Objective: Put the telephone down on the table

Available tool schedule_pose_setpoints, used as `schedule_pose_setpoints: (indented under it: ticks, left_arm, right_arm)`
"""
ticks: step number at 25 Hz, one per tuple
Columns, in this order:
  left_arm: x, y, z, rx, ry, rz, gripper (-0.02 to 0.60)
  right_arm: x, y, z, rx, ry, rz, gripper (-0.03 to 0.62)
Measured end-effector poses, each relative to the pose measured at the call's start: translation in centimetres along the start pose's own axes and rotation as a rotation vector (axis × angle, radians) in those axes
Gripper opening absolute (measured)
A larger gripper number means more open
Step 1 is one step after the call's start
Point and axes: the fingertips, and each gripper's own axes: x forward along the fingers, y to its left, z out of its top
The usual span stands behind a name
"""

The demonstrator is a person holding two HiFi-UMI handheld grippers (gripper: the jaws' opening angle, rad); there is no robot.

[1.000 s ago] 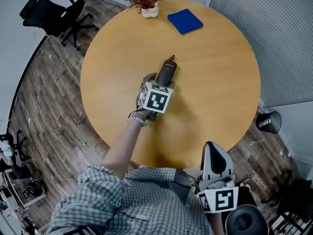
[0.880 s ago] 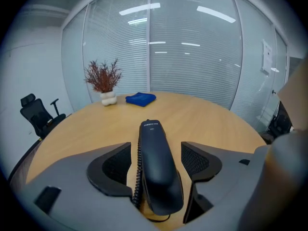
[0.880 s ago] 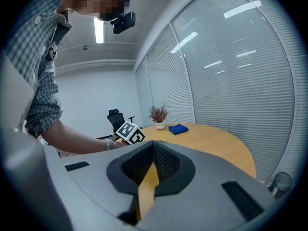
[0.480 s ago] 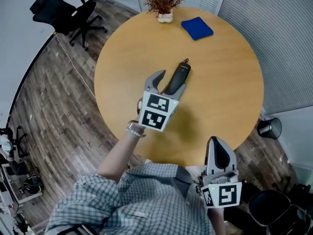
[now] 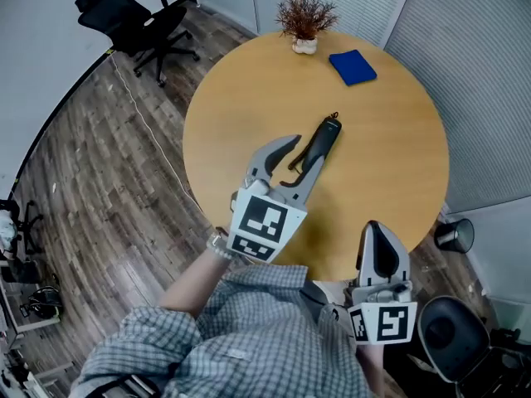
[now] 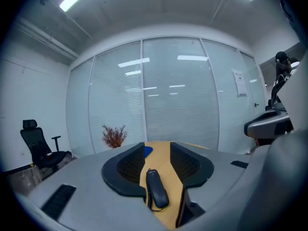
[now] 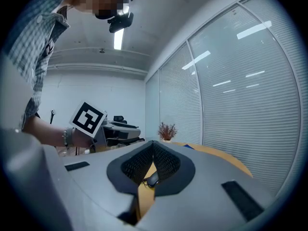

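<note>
The dark cordless telephone point(image 5: 322, 139) lies flat on the round wooden table point(image 5: 382, 139), its cord loop beside it. My left gripper point(image 5: 303, 152) hangs above the table on the near side of the handset. Its jaws are closing and the pads touch nothing. In the left gripper view the telephone point(image 6: 156, 189) rests on the table beyond the gap of the left gripper point(image 6: 158, 150). My right gripper point(image 5: 378, 232) is held low by the person's body at the table's near edge, jaws together. The right gripper view shows the right gripper point(image 7: 154, 146) with its tips meeting and the telephone point(image 7: 152, 179) far off.
A potted dry plant point(image 5: 305, 19) and a blue cloth point(image 5: 353, 66) sit at the table's far side. A black office chair point(image 5: 133, 19) stands far left on the wood floor. A small bin point(image 5: 456, 235) and another dark chair point(image 5: 448, 334) are at the right.
My left gripper has risen and drawn back from the telephone, which stays lying on the table. The right gripper has stayed by the body.
</note>
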Motion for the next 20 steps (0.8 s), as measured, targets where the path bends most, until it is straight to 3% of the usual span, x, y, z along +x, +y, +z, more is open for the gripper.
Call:
schedule_pose_setpoints:
  ticks: [4, 9, 14, 20]
  left_arm:
    - [-3.4, 1.0, 0.6, -0.026, -0.028, 0.046, 0.092]
    - [-6.8, 1.1, 0.2, -0.051, -0.035, 0.071, 0.020]
    - [-8.6, 0.8, 0.9, -0.081, -0.076, 0.083, 0.009]
    - [-9.1, 0.3, 1.3, -0.048, -0.073, 0.067, 0.008]
  right_arm:
    - [-0.4, 0.5, 1.3, -0.025, -0.033, -0.006, 0.006]
    - [-0.3, 1.3, 2.6, -0.050, -0.063, -0.004, 0.006]
    - [0.0, 2.2, 3.7, -0.073, -0.083, 0.009, 0.006]
    - [0.0, 2.9, 4.2, -0.084, -0.104, 0.023, 0.006]
